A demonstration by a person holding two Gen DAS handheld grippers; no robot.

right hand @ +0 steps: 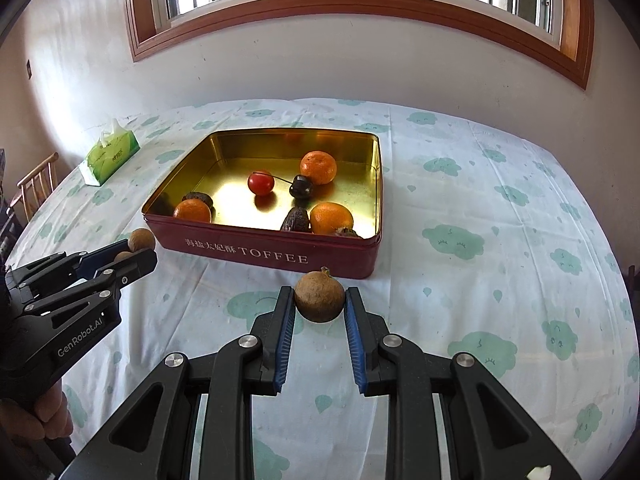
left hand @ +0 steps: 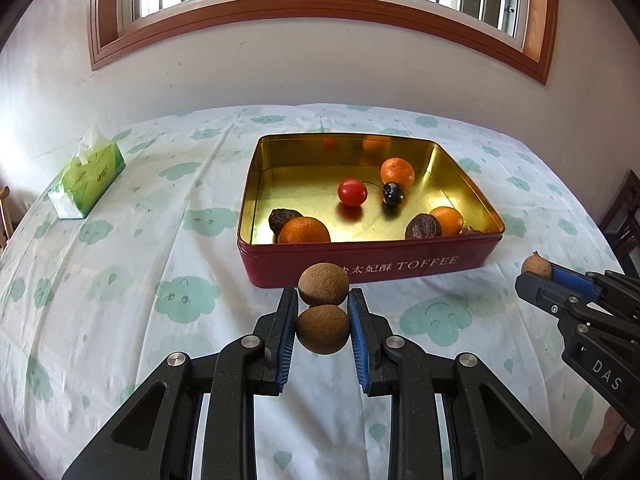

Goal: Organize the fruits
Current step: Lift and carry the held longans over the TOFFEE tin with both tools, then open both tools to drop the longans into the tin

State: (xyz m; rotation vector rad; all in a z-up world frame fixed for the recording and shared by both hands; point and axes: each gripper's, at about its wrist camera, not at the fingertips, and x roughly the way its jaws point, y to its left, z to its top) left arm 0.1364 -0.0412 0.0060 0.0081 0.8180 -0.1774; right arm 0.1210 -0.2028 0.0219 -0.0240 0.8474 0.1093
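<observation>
My left gripper [left hand: 323,295] is shut on two brown longans [left hand: 323,328], one behind the other between its blue pads, above the cloth in front of the tin. My right gripper [right hand: 319,300] is shut on a single brown longan [right hand: 319,297] at its fingertips. Each gripper also shows at the edge of the other's view: the right gripper [left hand: 540,276] with its longan [left hand: 532,266], the left gripper [right hand: 140,252] with its front longan [right hand: 142,239]. The red toffee tin [left hand: 360,268] [right hand: 260,252], gold inside, holds three oranges [left hand: 397,171], a red cherry tomato [left hand: 352,192], a dark cherry [left hand: 394,194] and dark wrinkled fruits [left hand: 423,227].
A green tissue box [left hand: 86,178] [right hand: 110,156] lies at the far left of the table, which is covered by a cloud-print cloth [left hand: 188,300]. A wooden chair [right hand: 36,184] stands off the left edge, and a white wall with a window is behind.
</observation>
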